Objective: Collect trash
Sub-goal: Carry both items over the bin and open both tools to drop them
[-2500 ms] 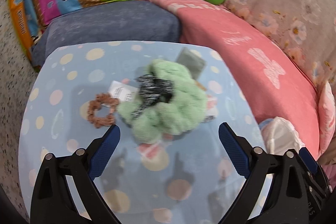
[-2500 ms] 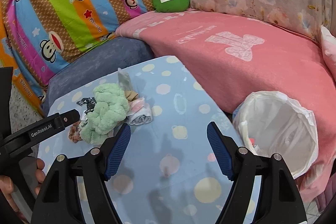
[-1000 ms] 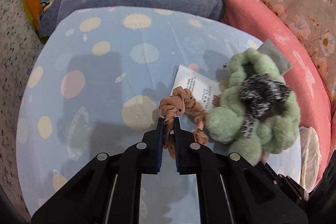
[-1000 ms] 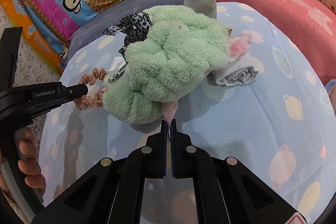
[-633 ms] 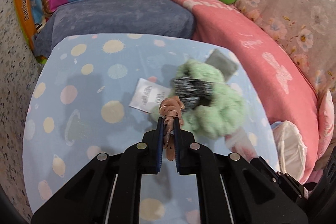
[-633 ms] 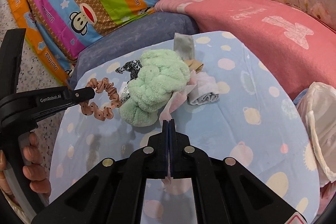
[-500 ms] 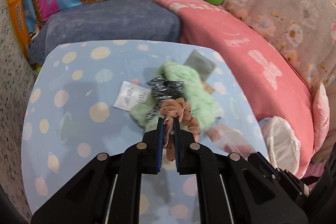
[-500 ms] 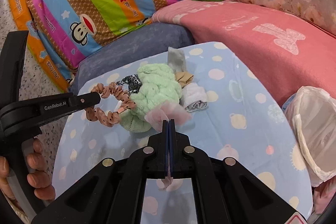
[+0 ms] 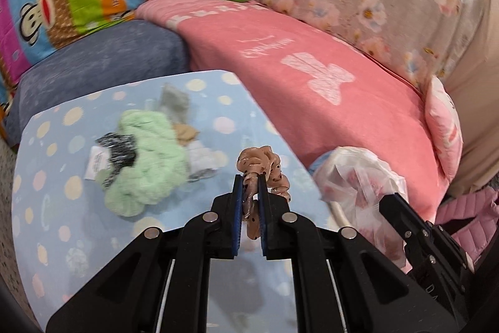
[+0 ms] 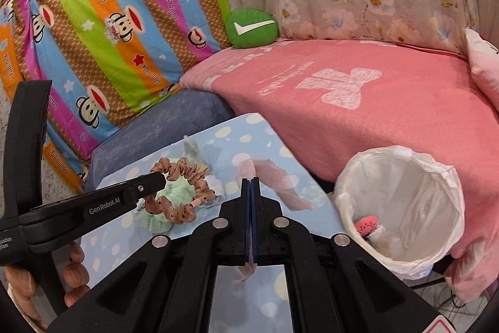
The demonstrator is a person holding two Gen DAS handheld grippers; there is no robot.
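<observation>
Trash items are now hanging clear of the table (image 9: 78, 239): the left gripper (image 9: 249, 180) is pinching a brown dotted scrunchie (image 9: 265, 167), which a second ago was lying on the cloth beside the fluffy green towel (image 9: 146, 152). The right gripper (image 10: 250, 180), jaws pressed together, is clamping a thin translucent pink wrapper (image 10: 274, 180), lifted away from the towel pile. A white-lined trash bin (image 10: 402, 208), earlier mostly out of view, is now standing at the table's right edge against the pink blanket (image 10: 374, 102). "GenRobot.AI" is showing on the left gripper's black finger; "Paul Frank" is repeating, upside down, on the striped monkey-print sheet (image 10: 109, 21). The table cloth is glossy, pale blue, pastel-spotted.
</observation>
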